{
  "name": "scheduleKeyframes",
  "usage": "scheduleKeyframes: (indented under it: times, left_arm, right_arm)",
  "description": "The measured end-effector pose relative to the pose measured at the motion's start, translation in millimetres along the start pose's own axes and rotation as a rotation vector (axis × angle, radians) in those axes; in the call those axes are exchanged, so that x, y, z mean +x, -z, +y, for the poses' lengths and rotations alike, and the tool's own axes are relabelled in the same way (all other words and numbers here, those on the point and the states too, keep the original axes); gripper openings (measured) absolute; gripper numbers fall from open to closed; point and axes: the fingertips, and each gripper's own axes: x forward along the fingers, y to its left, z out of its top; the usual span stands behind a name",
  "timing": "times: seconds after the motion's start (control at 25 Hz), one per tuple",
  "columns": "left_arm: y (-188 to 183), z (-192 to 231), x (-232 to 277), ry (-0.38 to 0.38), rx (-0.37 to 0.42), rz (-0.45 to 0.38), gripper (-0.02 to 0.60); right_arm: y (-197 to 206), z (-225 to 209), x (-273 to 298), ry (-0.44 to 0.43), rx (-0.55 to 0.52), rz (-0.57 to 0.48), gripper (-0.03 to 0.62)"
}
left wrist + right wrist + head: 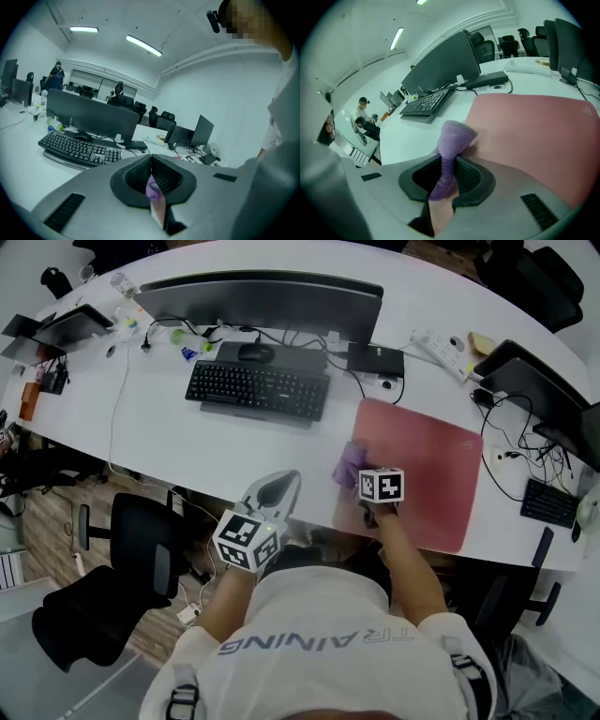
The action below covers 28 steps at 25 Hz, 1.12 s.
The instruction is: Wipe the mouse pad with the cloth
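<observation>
Mouse pad (422,465), pink, lies centre right in the head view on the white counter (187,446), lower right of the keyboard (258,388). The purple cloth (349,463) sits bunched on its left edge. It is pinched between the fingers of the right gripper (449,164), probably so it can be dragged across the pad. The left gripper (277,488) hangs at the counter's near edge, fingers pressed together on nothing, apparently out of the way. The right gripper and arm hide part of the pad's near left edge, and how much cloth touches the pad is unclear.

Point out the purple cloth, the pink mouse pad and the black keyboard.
purple cloth (452,139), right gripper view, its bunched upper end.
pink mouse pad (431,465), head view, its bare middle.
black keyboard (258,388), head view, middle of the keys.
</observation>
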Motion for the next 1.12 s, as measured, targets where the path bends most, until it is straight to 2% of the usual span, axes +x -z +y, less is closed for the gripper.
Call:
scheduleKeyframes:
  times: [0.24,0.72,1.12]
  left_arm:
    - [-15.3,-31.3,27.1,0.056,-0.003,-0.011,0.031]
    - [-16.2,-121.4,83.4,0.100,0.002,-0.010,0.031]
    - [-9.2,-185.8,119.9,0.111,0.003,-0.024,0.031]
  right_arm:
    - [9.0,-34.2,-24.0,0.016,0.036,-0.006,0.094]
    - [38.4,-136.5,-98.5,0.082,0.084,0.013,0.094]
    - [56.3,-203.4,-145.5,0.098,0.095,0.015,0.095]
